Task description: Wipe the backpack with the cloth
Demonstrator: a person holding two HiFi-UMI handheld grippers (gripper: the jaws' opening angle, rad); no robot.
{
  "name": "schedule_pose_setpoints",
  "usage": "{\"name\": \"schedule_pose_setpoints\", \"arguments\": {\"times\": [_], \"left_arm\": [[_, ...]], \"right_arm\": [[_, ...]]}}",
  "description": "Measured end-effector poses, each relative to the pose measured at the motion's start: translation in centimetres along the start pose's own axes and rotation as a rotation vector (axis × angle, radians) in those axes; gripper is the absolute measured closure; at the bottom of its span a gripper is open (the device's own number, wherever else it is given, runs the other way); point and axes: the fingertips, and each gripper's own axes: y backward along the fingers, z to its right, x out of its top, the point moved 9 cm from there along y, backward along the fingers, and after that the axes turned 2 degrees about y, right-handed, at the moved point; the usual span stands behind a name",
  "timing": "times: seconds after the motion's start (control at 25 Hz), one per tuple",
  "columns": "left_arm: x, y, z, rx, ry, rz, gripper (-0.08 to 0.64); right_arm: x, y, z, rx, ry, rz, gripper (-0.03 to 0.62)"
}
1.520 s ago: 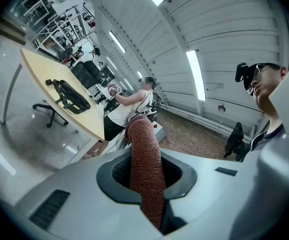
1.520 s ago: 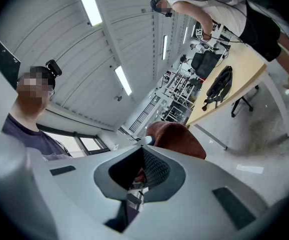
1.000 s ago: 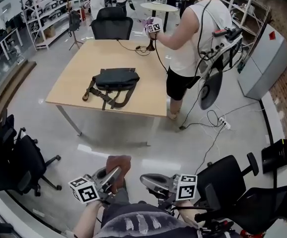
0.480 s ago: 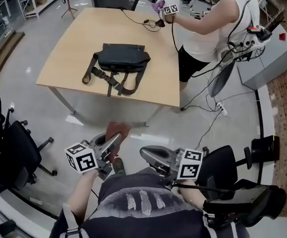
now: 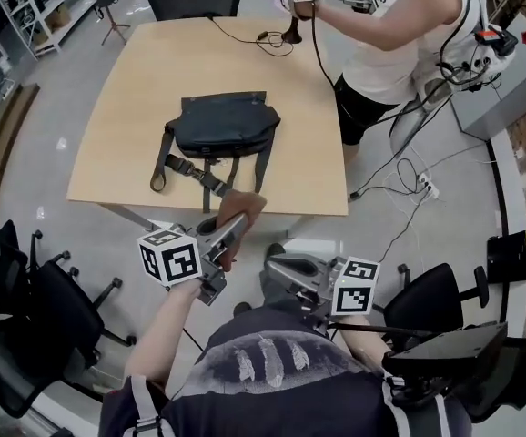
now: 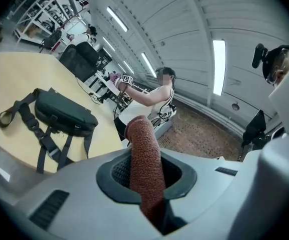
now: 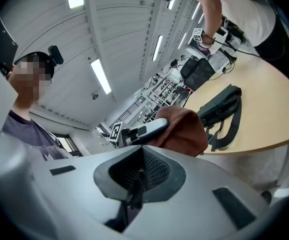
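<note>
While left tongs (image 5: 234,226) clamp cloth (image 5: 243,204) and right tongs (image 5: 274,268) sit closed, backpack (image 5: 225,126) lies ahead.

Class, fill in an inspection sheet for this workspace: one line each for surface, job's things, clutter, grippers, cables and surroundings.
Surface: wooden table, mostly bare.
Job's things: black backpack lies flat mid-table, straps trailing toward the near edge; reddish-brown cloth is off the table.
Clutter: one small dark item at the far edge, too small to identify.
Grippers: left gripper shut on the cloth, by the table's near edge; right gripper shut, empty.
Cables: black cable on the far edge; floor cables right of the table.
Surroundings: second person at the far right corner; office chairs; shelving.
</note>
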Motion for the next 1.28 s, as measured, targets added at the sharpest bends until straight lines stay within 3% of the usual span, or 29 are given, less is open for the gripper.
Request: {"name": "schedule_pose_setpoints", "arguments": {"times": [0.16, 0.4, 0.6, 0.92, 1.04, 1.2, 1.28], "left_arm": [[4.6, -7.0, -3.1, 0.061, -0.046, -0.084, 0.505], [9.9, -19.0, -7.9, 0.146, -0.139, -0.234, 0.505], [13.5, -26.5, -12.2, 0.231, -0.209, -0.332, 0.505], [14.7, -32.6, -20.5, 0.474, -0.491, -0.595, 0.505], [13.3, -33.5, -21.4, 0.478, -0.595, -0.691, 0.505], [13.6, -33.4, -22.3, 0.404, -0.669, -0.733, 0.505], [13.8, -32.5, -23.0, 0.402, -0.711, -0.754, 0.505]], "right_arm": [[5.0, -0.4, 6.2, 0.014, -0.030, 0.035, 0.591], [11.9, 0.8, 13.7, 0.037, -0.057, -0.010, 0.591], [14.7, 1.1, 16.6, 0.000, -0.048, -0.039, 0.591], [15.8, 0.4, 18.2, -0.136, -0.064, 0.015, 0.591], [15.7, 0.1, 18.5, -0.185, -0.066, 0.022, 0.591], [16.6, -3.1, 18.8, -0.181, -0.046, -0.016, 0.591], [17.1, -4.8, 19.0, -0.176, -0.031, -0.057, 0.591]]}}
